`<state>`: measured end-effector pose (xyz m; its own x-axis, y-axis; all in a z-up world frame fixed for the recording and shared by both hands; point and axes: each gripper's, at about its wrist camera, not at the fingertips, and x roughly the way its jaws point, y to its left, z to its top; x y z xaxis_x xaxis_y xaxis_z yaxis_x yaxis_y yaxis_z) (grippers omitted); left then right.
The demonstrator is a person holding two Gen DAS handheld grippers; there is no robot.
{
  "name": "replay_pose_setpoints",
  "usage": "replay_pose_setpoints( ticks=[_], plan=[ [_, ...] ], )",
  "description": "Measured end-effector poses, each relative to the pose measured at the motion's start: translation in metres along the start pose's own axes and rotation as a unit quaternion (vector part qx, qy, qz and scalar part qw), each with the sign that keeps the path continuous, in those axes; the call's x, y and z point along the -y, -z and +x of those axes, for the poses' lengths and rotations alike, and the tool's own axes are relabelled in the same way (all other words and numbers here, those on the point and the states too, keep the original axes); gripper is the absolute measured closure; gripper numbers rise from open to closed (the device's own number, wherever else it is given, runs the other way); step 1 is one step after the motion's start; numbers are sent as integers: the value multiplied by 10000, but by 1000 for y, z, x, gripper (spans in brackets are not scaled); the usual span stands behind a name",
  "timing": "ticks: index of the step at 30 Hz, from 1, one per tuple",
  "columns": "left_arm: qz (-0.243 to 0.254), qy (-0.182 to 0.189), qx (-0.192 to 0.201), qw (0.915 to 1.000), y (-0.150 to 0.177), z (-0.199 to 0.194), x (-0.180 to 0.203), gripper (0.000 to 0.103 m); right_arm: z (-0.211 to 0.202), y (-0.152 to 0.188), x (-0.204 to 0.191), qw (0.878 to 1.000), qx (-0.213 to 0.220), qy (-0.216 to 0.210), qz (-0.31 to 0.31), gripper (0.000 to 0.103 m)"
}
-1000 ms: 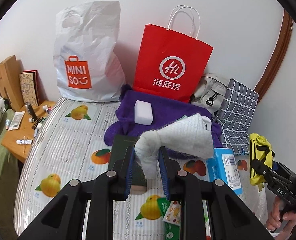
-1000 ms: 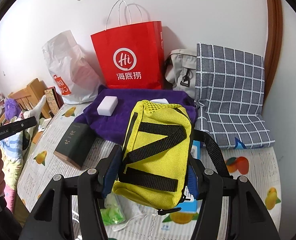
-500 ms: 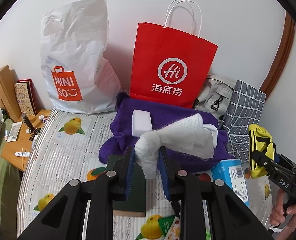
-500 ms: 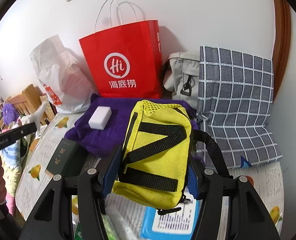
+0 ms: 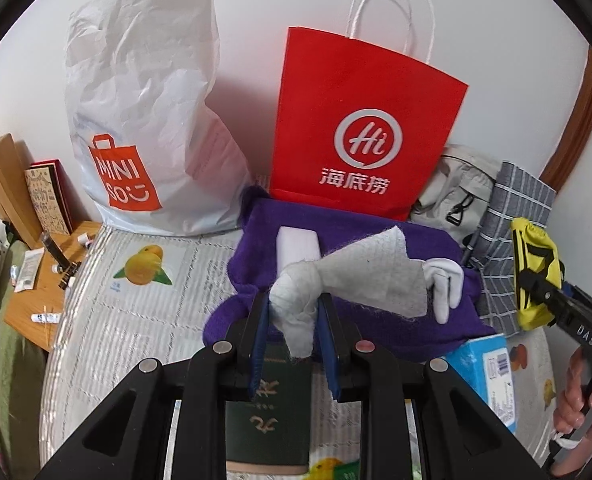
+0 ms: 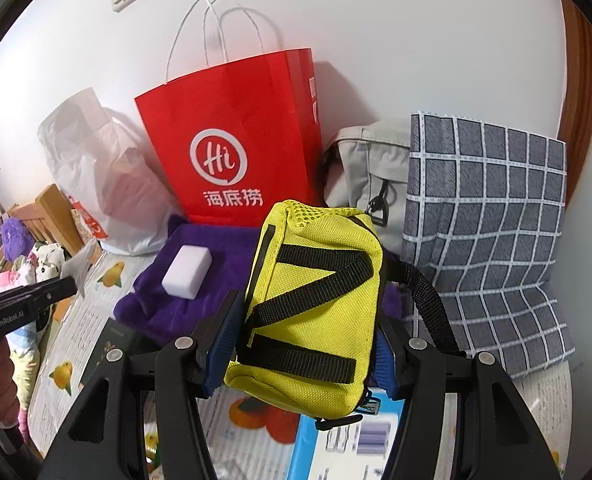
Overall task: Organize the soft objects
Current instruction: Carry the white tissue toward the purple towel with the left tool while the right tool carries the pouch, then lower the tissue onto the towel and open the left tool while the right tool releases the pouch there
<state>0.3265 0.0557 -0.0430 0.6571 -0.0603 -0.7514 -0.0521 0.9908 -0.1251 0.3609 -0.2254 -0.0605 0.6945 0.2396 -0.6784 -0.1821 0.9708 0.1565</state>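
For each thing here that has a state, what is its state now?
Left gripper: shut on white cloth, lifted.
Right gripper: shut on yellow pouch, lifted.
Red paper bag: upright against the wall.
White sponge: lying on purple towel.

Both wrist cams face wall (close), sharing red bag [image 5: 360, 136].

Both views are bright and evenly lit by soft, diffuse light. The red paper bag [image 5: 360, 120] throws a faint shadow onto the white wall [image 5: 256, 20] behind it. Fisheye distortion bends straight lines near the borders, and black vignetting fills the corners. Focus is sharp throughout, with slight softness at the edges.
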Motion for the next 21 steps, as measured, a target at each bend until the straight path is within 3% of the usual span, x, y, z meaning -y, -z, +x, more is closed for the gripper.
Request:
replay_pose_setpoints(
  ticks=[7,10,13,18,21],
  plan=[
    [-121,-102,-293,9994,-6,36,-7,80,50,3,-2,9983,-472,-340,-64,44],
    [-171,-49,-471,9987,-8,54,-8,80,79,8,-3,9963,-817,-240,-71,44],
    [-68,148,-613,9980,-10,68,-1,80,88,11,-6,9959,-839,-339,-99,44],
    [30,115,-784,9968,-7,95,6,80,103,17,-8,9942,-1019,-253,-228,44],
    [34,109,-875,9961,-4,109,1,80,112,19,-1,9939,-1080,-211,-5,44]
  ],
)
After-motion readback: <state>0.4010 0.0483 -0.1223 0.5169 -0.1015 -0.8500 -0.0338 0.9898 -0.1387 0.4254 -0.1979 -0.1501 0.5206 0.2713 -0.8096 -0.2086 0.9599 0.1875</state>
